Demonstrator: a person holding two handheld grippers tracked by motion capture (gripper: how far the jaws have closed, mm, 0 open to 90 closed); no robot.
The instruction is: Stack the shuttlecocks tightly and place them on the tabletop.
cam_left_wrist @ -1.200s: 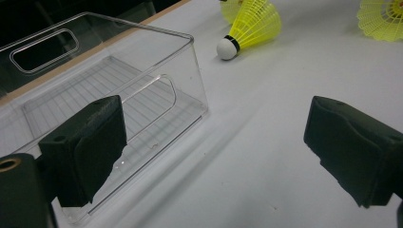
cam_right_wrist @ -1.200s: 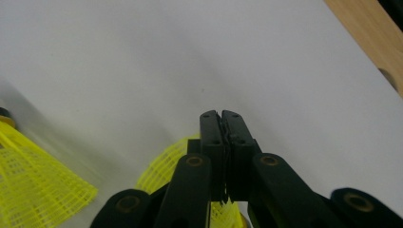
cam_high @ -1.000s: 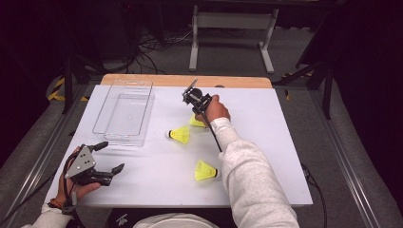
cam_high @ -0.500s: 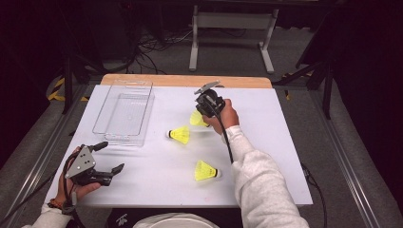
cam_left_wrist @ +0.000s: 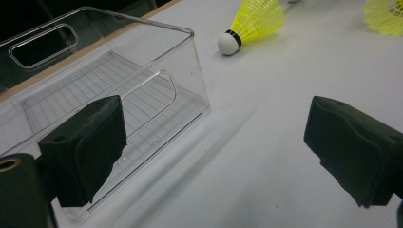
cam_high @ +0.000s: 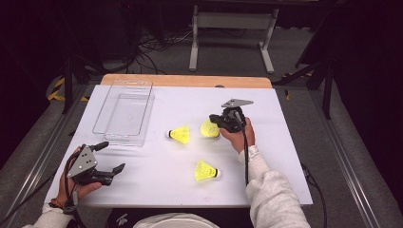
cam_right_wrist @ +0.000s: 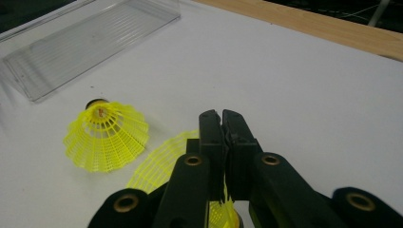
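Basically, shuttlecock pickup in progress
Right gripper point(cam_right_wrist: 223, 124) looks clamped on a shuttlecock's point(cam_high: 208, 128) skirt; next it goes to the clear bin point(cam_high: 124, 111). Left gripper point(cam_left_wrist: 214, 152) idles, jaws apart.

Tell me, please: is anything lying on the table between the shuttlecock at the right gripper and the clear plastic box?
Yes. The right gripper is shut on a shuttlecock, and a second shuttlecock lies on the white table between it and the clear box. Lifting the held one over it would probably avoid contact.
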